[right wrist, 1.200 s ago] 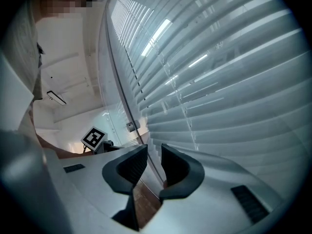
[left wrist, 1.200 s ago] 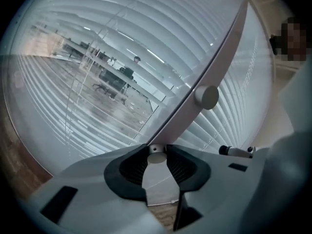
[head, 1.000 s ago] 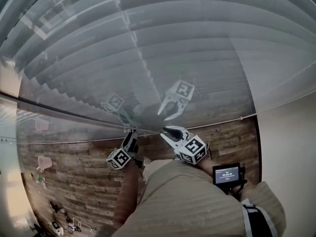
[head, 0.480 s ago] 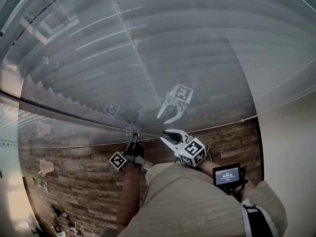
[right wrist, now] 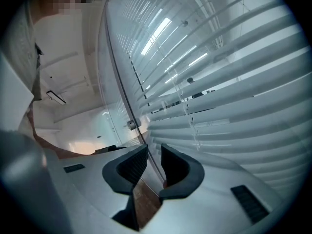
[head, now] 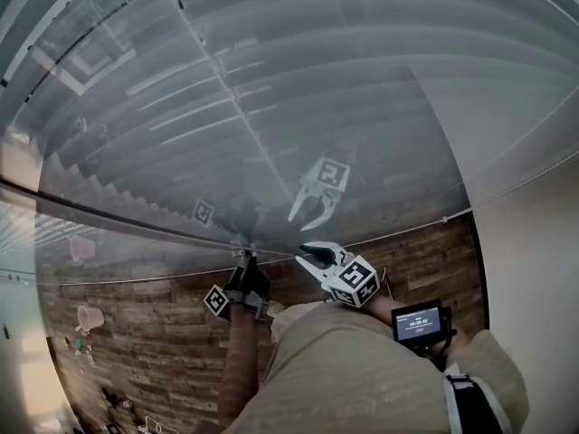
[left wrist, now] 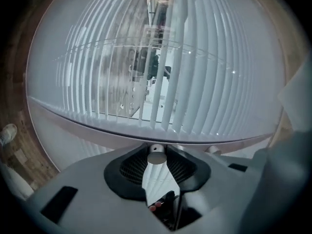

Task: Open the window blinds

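Wood floor [head: 136, 333] below; L gripper [head: 242, 260] clamps blinds [head: 362, 107] wand tip [left wrist: 157, 155].

Cool daylight filters through the blinds [head: 362, 80], with glass reflections, fisheye bending and dark corners.

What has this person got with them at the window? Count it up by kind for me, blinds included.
tools: 2, the left tool and the right tool
white knob, gripped in the left tool: 1
small screen: 1
window blinds: 1
total: 5
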`<action>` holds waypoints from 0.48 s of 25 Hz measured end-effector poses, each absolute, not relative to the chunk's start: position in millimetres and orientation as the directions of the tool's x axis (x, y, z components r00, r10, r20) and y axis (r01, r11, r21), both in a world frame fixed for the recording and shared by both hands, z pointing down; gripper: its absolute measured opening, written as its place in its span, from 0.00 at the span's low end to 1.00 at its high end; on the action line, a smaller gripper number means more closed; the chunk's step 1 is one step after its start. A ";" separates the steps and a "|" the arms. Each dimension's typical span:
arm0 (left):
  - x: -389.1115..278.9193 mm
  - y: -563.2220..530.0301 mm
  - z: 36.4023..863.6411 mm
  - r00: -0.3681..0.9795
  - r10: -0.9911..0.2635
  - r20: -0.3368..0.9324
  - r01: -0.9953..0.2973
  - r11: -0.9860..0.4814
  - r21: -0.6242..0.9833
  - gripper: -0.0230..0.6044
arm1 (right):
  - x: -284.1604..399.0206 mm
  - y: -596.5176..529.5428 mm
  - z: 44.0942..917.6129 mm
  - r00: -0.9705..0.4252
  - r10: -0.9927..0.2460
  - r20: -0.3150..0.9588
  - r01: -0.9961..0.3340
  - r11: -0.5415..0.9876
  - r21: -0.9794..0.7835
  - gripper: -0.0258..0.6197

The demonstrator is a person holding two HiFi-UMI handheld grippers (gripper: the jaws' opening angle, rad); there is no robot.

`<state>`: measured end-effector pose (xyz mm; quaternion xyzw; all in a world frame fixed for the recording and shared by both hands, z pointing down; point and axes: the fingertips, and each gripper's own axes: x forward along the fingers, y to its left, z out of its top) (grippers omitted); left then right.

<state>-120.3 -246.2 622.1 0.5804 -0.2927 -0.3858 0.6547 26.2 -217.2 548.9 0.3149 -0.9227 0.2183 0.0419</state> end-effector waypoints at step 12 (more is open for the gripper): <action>-121.5 -245.1 616.4 0.532 -0.847 0.014 -0.112 -0.055 0.992 0.36 | 22.9 -212.2 550.5 -0.809 -0.546 0.217 -0.586 0.720 -0.372 0.19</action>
